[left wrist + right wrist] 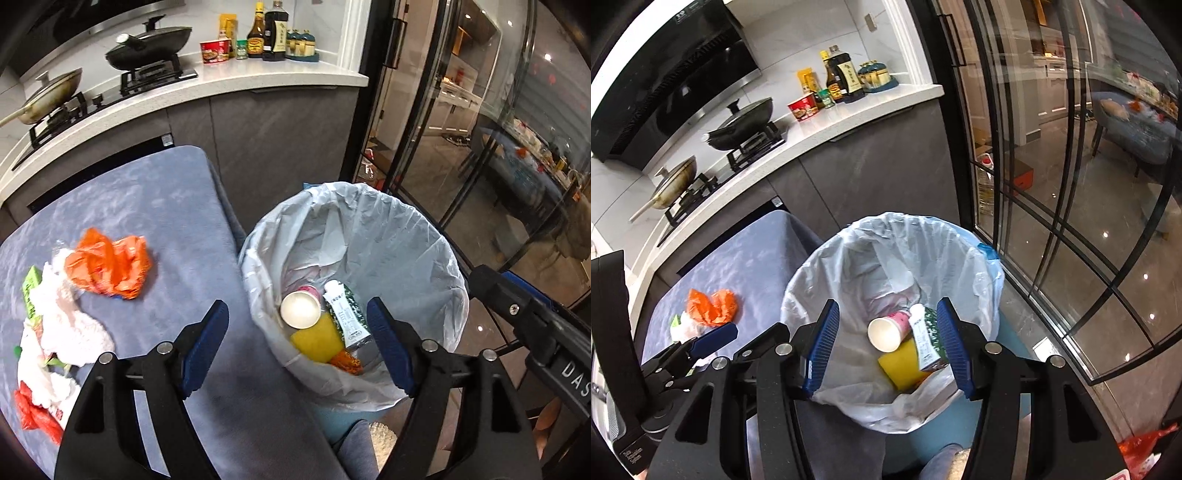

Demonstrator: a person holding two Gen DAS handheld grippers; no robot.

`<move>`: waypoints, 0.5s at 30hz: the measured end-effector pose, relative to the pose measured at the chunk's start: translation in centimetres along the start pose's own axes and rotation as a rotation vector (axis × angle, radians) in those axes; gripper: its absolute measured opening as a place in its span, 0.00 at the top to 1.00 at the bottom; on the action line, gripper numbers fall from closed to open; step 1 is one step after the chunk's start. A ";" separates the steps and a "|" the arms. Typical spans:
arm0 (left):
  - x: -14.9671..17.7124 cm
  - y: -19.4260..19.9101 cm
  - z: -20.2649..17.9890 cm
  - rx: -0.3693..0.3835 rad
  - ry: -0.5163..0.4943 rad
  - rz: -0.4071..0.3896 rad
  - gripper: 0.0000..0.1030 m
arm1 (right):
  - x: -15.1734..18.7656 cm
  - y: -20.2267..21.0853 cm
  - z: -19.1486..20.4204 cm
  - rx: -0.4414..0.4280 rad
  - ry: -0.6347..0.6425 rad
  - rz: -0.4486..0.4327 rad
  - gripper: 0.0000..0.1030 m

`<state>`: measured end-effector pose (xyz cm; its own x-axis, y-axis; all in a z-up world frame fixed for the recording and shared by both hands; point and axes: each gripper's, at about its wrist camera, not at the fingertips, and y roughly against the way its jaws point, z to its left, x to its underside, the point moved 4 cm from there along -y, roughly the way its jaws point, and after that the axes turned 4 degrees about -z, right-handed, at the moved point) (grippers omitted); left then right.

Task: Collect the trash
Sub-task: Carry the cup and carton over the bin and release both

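Note:
A bin lined with a white bag stands beside a blue-grey cloth-covered table. Inside lie a paper cup, a green-white carton and a yellow sponge. On the table lie a crumpled orange bag, white tissues, a green packet and a red wrapper. My left gripper is open and empty, over the table edge and bin. My right gripper is open and empty above the bin.
A kitchen counter with a stove, pans, sauce bottles and a noodle cup runs behind. Glass doors stand to the right. An orange bag lies on the floor at lower right.

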<state>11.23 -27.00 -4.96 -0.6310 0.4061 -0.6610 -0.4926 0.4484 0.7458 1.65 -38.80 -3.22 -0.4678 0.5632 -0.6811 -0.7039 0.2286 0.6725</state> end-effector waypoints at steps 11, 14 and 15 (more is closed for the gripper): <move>2.6 5.1 5.4 -0.077 0.079 -0.042 0.29 | 2.2 2.1 5.4 -0.069 0.077 0.004 0.48; 3.7 6.4 7.5 -0.109 0.104 -0.046 0.29 | 3.4 2.4 7.4 -0.093 0.114 0.020 0.48; 4.2 6.8 8.4 -0.125 0.116 -0.046 0.29 | 3.8 2.5 8.0 -0.098 0.124 0.023 0.48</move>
<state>10.22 -15.55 -3.33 -0.6677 0.2893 -0.6859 -0.5885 0.3590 0.7244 2.43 -29.72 -1.79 -0.5426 0.4641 -0.7001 -0.7379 0.1349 0.6613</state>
